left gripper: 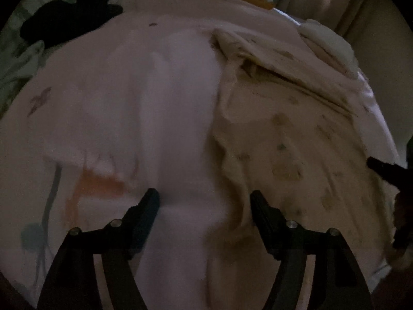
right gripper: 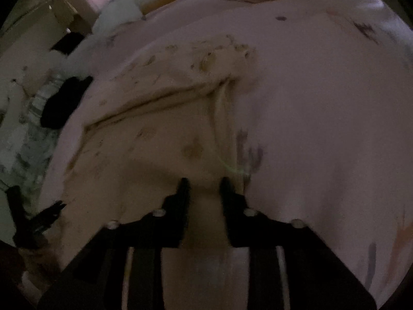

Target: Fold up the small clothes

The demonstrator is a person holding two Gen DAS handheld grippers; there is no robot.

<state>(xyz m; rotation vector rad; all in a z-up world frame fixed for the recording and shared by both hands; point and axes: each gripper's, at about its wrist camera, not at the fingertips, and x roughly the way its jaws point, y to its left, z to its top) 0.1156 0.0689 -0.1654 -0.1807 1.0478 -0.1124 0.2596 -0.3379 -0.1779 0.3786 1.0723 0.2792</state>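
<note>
Here the left gripper (left gripper: 205,200) hangs with its jaws spread wide over the pink bed sheet (left gripper: 167,90), nothing between them, while the cream patterned garment (left gripper: 284,134) lies just to its right, folded edge toward the far side. The right gripper (right gripper: 204,186), jaws apart and clear of the cloth as far as the blurred view shows, sits over the near part of that garment (right gripper: 160,134). Farther off, a black item of clothing (left gripper: 69,15) lies at the far left and white pillows (left gripper: 325,36) at the far right.
</note>
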